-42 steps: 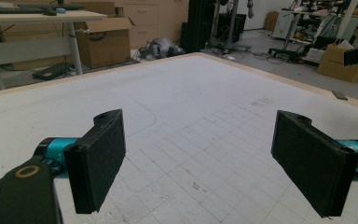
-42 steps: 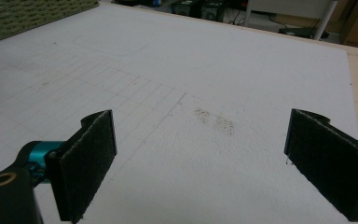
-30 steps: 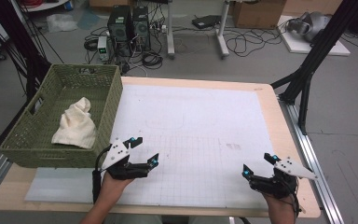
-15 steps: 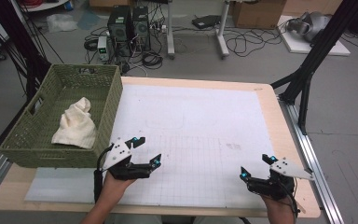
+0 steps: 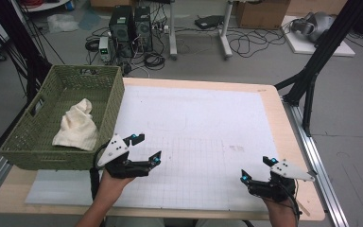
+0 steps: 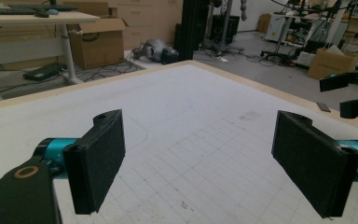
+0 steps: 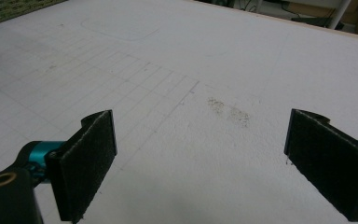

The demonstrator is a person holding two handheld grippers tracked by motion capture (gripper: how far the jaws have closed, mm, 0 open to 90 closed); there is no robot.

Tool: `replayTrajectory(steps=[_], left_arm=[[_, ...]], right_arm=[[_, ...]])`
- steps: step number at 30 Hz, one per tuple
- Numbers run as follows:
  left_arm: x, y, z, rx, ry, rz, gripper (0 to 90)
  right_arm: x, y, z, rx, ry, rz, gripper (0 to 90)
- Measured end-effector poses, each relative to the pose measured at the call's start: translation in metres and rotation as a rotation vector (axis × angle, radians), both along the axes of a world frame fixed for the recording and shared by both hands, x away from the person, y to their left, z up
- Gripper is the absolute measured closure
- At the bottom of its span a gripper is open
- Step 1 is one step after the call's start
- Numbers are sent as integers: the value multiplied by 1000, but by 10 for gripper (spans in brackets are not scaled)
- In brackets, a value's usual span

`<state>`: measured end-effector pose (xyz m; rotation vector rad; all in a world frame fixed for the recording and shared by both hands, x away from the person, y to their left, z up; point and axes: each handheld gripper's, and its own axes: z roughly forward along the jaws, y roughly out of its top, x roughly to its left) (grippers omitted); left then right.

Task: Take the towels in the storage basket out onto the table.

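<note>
- The left hand-held gripper is held with its jaws spread wide and nothing between them, just beside the near right corner of the green woven basket.
- The right hand-held gripper is likewise wide open and empty, low over the near right part of the surface, well apart from the basket.
- The cream cloth lies bunched in the basket, near its front wall, with a peak standing up at the top.
- The step in hand is judged to be a reach for the cloth by the left hand-held gripper, since nothing else lies near either one.
- The jaws are best kept wide until the basket wall is cleared, and the approach is best made from above rather than across the rim.
- The raised peak of the cloth is suggested as the grasp point, as a fold there can be pinched without the pads catching the weave.
- A firm, deep bite is advised, because soft cloth is likely to slip from a shallow pinch.
- The right hand-held gripper is best left open above the white gridded sheet, ready to take a second corner.
</note>
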<state>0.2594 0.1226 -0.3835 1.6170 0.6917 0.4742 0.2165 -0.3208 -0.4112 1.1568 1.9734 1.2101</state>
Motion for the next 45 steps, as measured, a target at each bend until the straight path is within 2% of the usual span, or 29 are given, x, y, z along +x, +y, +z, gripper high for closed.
replayTrajectory(steps=[4, 10, 16, 20, 24, 27, 31, 33, 37, 40, 45], left_arm=[[3, -1, 1, 4, 9, -1, 180], [4, 2, 17, 8, -13, -10, 183], [7, 16, 31, 15, -19, -6, 183], [8, 27, 41, 0, -28, -4, 183], [11, 37, 48, -13, -31, 21, 186], [14, 50, 57, -36, -34, 43, 187], [21, 73, 71, -39, -42, 88, 186], [25, 86, 77, -30, -47, 114, 187], [36, 117, 86, -40, -34, 169, 189], [43, 135, 88, -39, -21, 212, 189], [62, 163, 80, -19, 37, 290, 189]], right_arm=[[-1, 0, 0, 4, 1, -2, 84], [0, -1, 0, 7, -2, -4, 83], [0, 1, 0, 4, 1, -1, 84], [2, 0, -2, 10, 7, -1, 83], [2, -1, -2, 11, 12, 0, 83], [3, -1, -2, 7, 12, 2, 83], [4, 1, -4, 10, 25, 22, 83], [4, 2, -4, 8, 24, 26, 83], [4, 4, -5, -1, 24, 26, 83], [4, 5, -4, -1, 25, 26, 83], [5, 4, -6, -1, 30, 23, 83]])
